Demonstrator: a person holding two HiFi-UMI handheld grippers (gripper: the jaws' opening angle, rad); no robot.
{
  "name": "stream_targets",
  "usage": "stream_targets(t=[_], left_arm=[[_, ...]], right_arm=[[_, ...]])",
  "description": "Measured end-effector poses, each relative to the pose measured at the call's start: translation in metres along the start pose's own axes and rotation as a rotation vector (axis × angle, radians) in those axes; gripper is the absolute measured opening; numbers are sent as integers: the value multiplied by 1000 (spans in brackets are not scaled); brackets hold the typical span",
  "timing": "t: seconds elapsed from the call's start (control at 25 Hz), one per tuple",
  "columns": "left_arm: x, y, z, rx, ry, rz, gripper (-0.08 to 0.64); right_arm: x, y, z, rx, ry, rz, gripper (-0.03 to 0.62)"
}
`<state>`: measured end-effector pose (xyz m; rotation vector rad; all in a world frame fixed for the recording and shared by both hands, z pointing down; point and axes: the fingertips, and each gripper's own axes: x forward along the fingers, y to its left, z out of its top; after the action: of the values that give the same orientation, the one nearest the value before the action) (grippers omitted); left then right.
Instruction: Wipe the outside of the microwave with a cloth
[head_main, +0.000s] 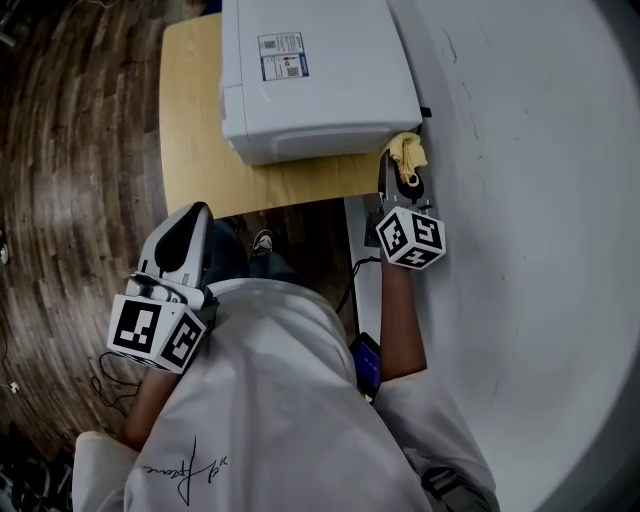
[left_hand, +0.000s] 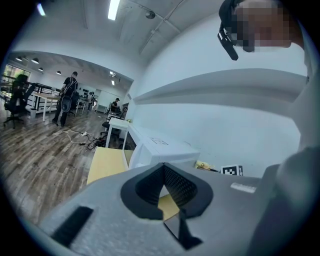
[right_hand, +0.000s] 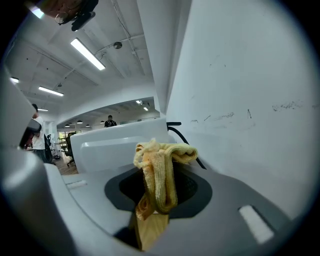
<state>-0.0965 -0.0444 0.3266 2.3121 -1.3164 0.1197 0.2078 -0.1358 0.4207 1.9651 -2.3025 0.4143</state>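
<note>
We see a white wall (head_main: 520, 200) on the right and a dark wood-plank floor (head_main: 70, 150) on the left. In the left gripper view this is an open office with people standing far back. A light wooden bench (head_main: 195, 120) stands against the wall and carries the white microwave (head_main: 310, 70).

The left gripper (head_main: 190, 225) is held low over the floor, well apart from the bench. Its fingers (left_hand: 177, 185) are pressed together with nothing between them. The right gripper (head_main: 397, 172) is at the microwave's near right corner, its fingers (right_hand: 192, 187) clenched on a yellow cloth (head_main: 408, 155). The cloth sits just beside that corner; we can't tell if it touches.

The microwave top has a white label (head_main: 283, 55) with a blue strip, print too small to read. A black cable (right_hand: 182, 132) runs behind the microwave along the wall.
</note>
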Motion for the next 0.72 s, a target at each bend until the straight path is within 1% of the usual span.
stream_targets(t=[0.12, 0.36, 0.52, 0.72], left_arm=[[1, -1, 0, 7, 5, 3, -9], [-3, 6, -1, 4, 9, 44, -9], [-6, 7, -1, 8, 9, 53, -9], [-4, 4, -3, 11, 13, 45, -9]], right_arm=[[7, 0, -2, -20, -3, 2, 118], [10, 2, -3, -51, -26, -13, 118], [12, 8, -5, -49, -31, -8, 118], [12, 18, -8, -37, -36, 4, 118]])
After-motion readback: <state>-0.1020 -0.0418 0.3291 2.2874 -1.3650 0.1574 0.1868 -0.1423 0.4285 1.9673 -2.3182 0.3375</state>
